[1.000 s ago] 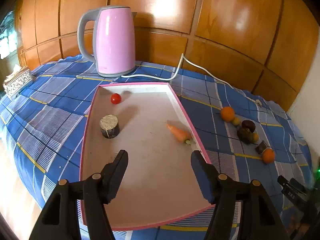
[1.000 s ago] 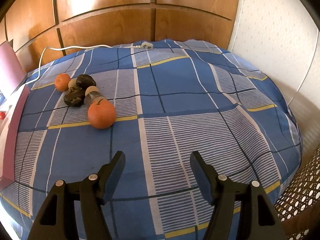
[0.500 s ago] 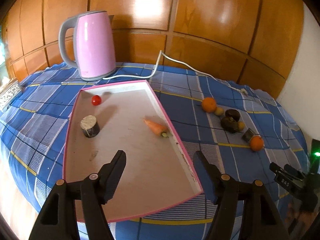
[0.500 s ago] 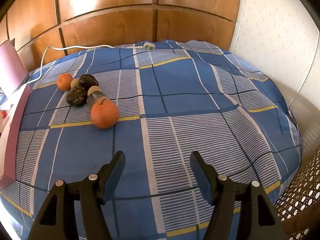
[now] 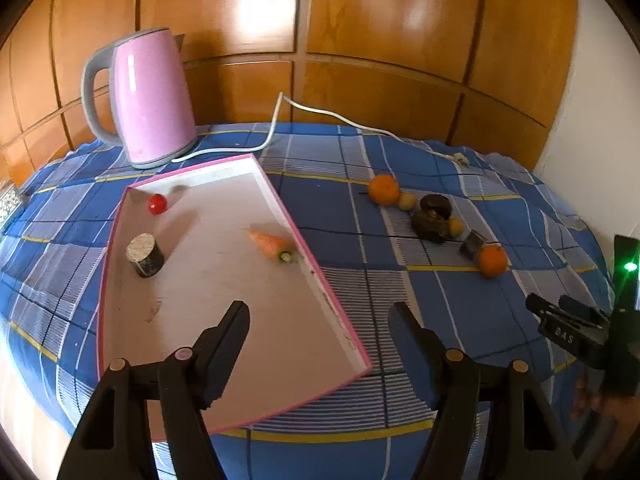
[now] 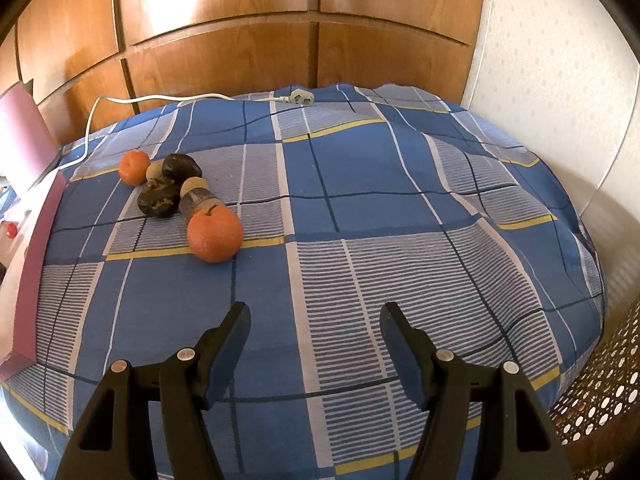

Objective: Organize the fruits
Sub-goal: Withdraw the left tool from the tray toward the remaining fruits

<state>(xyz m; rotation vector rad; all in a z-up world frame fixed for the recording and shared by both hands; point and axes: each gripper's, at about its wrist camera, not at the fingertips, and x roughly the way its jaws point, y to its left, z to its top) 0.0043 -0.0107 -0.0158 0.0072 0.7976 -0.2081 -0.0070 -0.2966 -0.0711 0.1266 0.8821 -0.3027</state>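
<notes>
L hand-held gripper (image 5: 320, 320) swung right, tray (image 5: 224, 280) now left | both hand-held grippers wide, empty

Pink kettle (image 5: 154, 96) on blue plaid cloth (image 6: 360, 184), white cord (image 5: 320, 114), wood-panelled wall (image 5: 360, 40)
</notes>
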